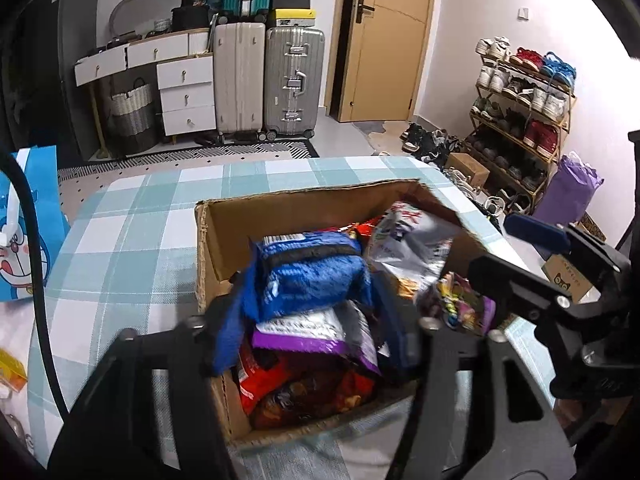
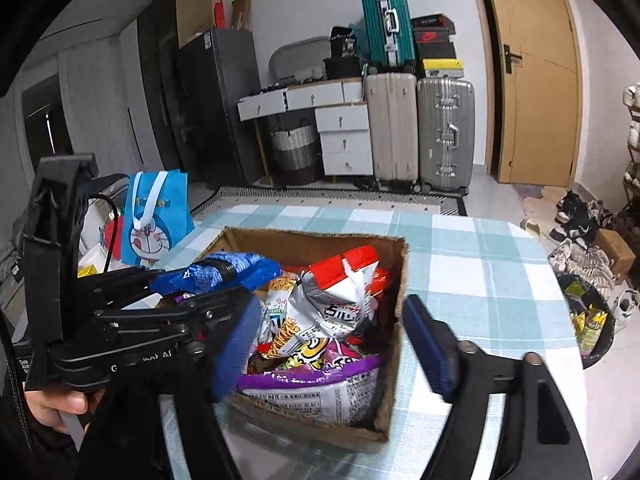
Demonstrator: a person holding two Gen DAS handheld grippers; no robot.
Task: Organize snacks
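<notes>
Snacks fill a cardboard box (image 1: 224, 240) that sits on the checked cloth of the desk (image 1: 132, 216), and the left hand-held gripper (image 1: 308, 316) is over its near half. Its blue pads are closed on a blue snack packet (image 1: 312, 276), which is raised above the other bags; in the right wrist view the same packet (image 2: 224, 270) sticks out over the box's left wall. Below it lie a purple-edged bag (image 1: 316, 332) and a red bag (image 1: 312, 396), and farther in a white and silver bag (image 1: 412, 244) leans toward the far right corner.

The right hand-held gripper (image 2: 332, 344) stands wide and carries nothing, poised over the near edge of the box (image 2: 396, 280), with one pad inside the box line and the other outside its right wall.

My reading is that the step in hand is lifting one packet out for sorting. The next move calls for carrying the blue packet clear of the box wall without dragging the bags beneath, then setting it on bare cloth to the left or far side. The other gripper could steady the box.

Left of the desk stands a blue cartoon bag (image 2: 156, 220). Far off are suitcases (image 1: 294, 84), white drawers (image 1: 186, 96) and a shoe rack (image 1: 524, 120).
</notes>
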